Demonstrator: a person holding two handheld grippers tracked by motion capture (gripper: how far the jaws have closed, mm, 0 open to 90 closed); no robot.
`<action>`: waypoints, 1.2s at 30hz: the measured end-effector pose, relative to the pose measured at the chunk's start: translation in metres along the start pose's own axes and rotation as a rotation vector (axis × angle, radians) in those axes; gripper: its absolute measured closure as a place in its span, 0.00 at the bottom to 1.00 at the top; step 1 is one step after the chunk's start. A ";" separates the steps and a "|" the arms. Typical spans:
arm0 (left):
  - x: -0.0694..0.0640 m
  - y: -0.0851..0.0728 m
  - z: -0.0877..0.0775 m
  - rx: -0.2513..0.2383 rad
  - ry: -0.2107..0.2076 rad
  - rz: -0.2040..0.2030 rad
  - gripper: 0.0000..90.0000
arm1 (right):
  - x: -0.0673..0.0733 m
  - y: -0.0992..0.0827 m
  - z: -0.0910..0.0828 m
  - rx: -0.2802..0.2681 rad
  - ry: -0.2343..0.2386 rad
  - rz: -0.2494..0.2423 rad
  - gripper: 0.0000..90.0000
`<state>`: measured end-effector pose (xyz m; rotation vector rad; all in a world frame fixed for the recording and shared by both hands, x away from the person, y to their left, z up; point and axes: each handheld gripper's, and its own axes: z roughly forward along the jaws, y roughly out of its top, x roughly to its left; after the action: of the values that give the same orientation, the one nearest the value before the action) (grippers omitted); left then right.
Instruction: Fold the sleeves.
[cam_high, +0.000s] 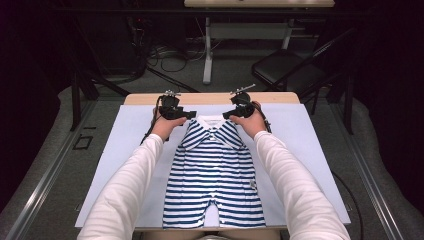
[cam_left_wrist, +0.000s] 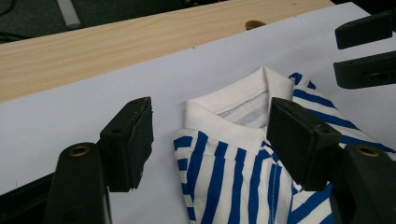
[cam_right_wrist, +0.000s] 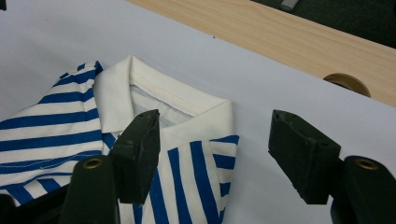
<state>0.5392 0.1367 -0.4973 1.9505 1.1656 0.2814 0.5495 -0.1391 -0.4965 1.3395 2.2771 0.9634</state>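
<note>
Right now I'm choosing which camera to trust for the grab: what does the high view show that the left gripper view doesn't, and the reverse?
The high view takes in the whole striped romper down to its legs, both white sleeves, the white mat edge to edge, and a chair beyond the table. The left gripper view shows, close up, the left tool with its jaws open astride one shoulder corner, and the collar's inner seam. Both show the white collar, the blue stripes, the wooden table edge and the right tool.
</note>
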 end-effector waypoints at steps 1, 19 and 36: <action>0.001 0.000 0.002 0.001 0.004 -0.006 0.36 | 0.000 0.000 0.001 0.002 0.001 -0.003 0.39; 0.005 -0.010 0.025 0.031 0.006 -0.015 0.42 | -0.001 -0.007 0.018 0.006 -0.026 0.008 0.45; 0.006 -0.019 0.046 0.088 0.032 -0.040 0.45 | -0.011 -0.024 0.028 0.055 -0.021 0.069 0.49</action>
<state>0.5558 0.1214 -0.5418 2.0024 1.2552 0.2453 0.5562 -0.1452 -0.5339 1.4529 2.2705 0.9108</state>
